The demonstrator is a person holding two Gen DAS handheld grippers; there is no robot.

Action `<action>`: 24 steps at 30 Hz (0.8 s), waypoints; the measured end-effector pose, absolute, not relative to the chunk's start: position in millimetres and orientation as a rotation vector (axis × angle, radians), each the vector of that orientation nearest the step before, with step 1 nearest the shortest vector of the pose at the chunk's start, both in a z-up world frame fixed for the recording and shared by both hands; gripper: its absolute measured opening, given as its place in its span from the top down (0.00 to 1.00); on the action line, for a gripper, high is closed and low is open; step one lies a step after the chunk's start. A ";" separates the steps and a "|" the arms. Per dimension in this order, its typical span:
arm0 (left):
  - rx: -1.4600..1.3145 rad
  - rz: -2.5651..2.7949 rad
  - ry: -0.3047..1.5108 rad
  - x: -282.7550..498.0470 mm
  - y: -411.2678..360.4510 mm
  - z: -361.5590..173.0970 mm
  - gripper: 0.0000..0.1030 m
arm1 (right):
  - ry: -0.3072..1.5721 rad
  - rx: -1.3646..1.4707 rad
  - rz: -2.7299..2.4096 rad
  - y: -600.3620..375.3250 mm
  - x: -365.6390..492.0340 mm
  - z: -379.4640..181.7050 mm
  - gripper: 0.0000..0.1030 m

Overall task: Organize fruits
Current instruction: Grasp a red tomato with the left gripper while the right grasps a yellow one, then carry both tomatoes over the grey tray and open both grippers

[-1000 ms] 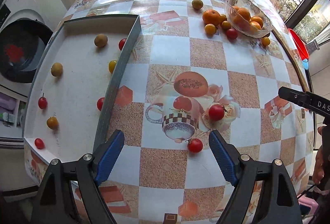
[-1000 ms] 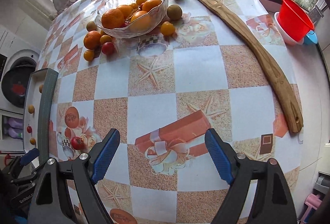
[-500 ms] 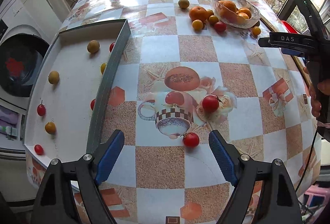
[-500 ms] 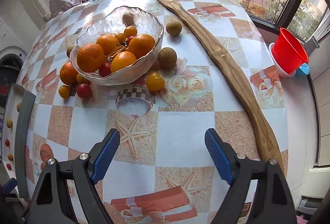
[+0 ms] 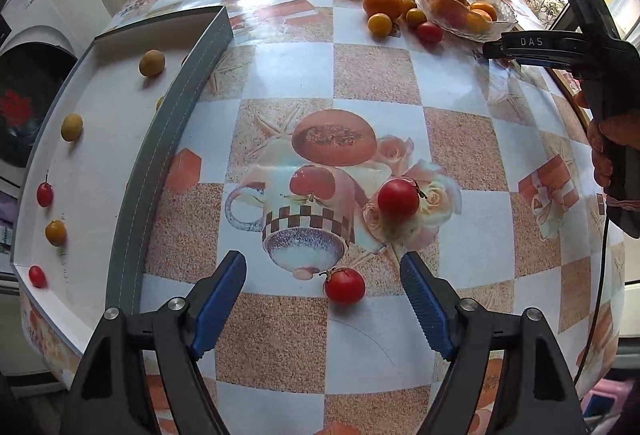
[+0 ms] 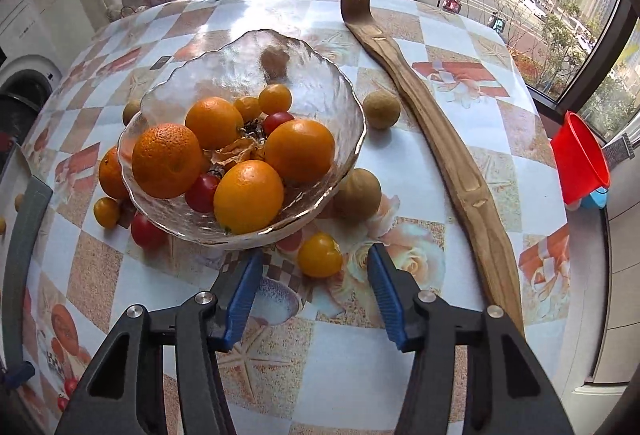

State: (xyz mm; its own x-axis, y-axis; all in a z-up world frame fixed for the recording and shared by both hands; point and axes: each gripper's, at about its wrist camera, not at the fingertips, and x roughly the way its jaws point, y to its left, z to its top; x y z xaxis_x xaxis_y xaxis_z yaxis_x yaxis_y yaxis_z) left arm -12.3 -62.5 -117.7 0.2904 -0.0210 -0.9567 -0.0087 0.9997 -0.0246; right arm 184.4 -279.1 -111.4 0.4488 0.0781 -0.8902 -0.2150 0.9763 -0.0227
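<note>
My left gripper (image 5: 324, 275) hangs over a small red tomato (image 5: 344, 285) that lies between its blue pads, untouched; its jaws are closing. A bigger red tomato (image 5: 398, 199) sits just beyond. At the left, a shallow white tray (image 5: 100, 163) holds several small red and yellow fruits. My right gripper (image 6: 314, 267) straddles a yellow cherry tomato (image 6: 320, 255) in front of the glass bowl (image 6: 320, 83) of oranges and tomatoes; its jaws are closing with a gap on both sides. The right gripper's body (image 5: 560, 47) shows at the far right of the left wrist view.
A long wooden shoehorn (image 6: 448, 155) lies to the right of the bowl. Two brown round fruits (image 6: 357, 195) and more oranges and tomatoes (image 6: 146, 231) ring the bowl. A red bucket (image 6: 580, 159) stands off the table's right edge. A washing machine (image 5: 24, 103) is at the left.
My right gripper swept from the table's middle toward the bowl, now framing the yellow tomato, and its jaws narrowed. My left gripper sank toward the small red tomato, its jaws narrowing slightly.
</note>
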 end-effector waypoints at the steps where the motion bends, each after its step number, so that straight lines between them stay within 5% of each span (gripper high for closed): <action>1: -0.040 -0.010 1.290 -10.7 -61.7 -120.8 0.32 | 1.089 -0.135 0.187 -279.8 184.1 -111.0 0.45; 3: -0.053 -0.002 1.297 -9.8 -60.4 -124.6 0.32 | 1.082 -0.133 0.186 -282.7 182.9 -109.4 0.54; 4: -0.048 0.000 1.293 -9.6 -61.2 -124.6 0.32 | 1.081 -0.131 0.190 -283.5 182.2 -108.3 0.72; 5: -0.039 -0.005 1.295 -9.0 -62.8 -124.7 0.38 | 1.090 -0.123 0.193 -284.7 182.3 -107.5 0.79; 12: 0.035 -0.090 1.307 -10.6 -80.4 -121.1 0.80 | 1.144 -0.038 0.240 -284.1 157.1 -98.6 0.79; 24: -0.147 -0.141 1.321 -9.3 -45.5 -104.0 0.80 | 1.263 0.109 0.318 -266.4 93.1 -93.7 0.79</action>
